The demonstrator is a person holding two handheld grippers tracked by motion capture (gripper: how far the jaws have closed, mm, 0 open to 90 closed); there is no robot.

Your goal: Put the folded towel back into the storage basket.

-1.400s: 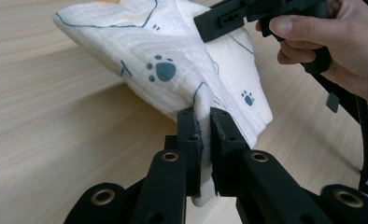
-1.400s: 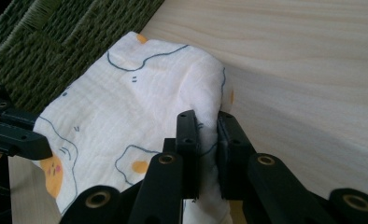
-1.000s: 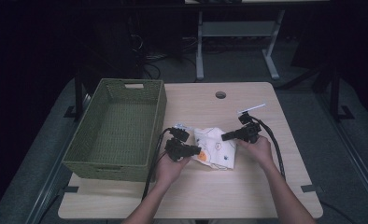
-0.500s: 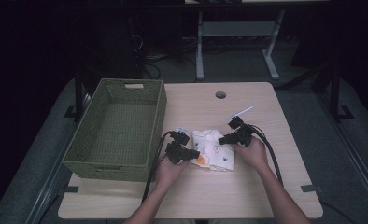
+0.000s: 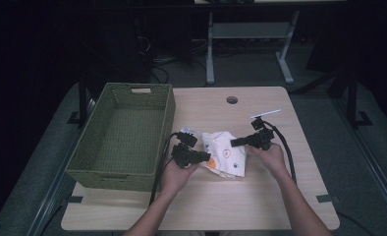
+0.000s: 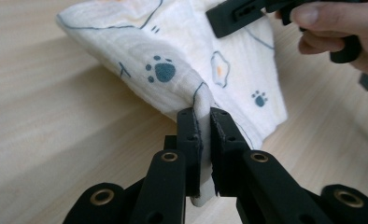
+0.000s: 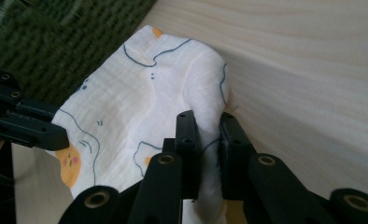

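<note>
Both grippers, left (image 6: 205,140) and right (image 7: 205,144), clamped on white animal-print muslin cloth (image 5: 224,152). Suggest lifting evenly, keeping pinched edges taut, clear of woven green basket (image 5: 91,164).

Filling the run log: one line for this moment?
left hand-held gripper: shut on cloth | right hand-held gripper: shut on cloth | basket: empty
</note>
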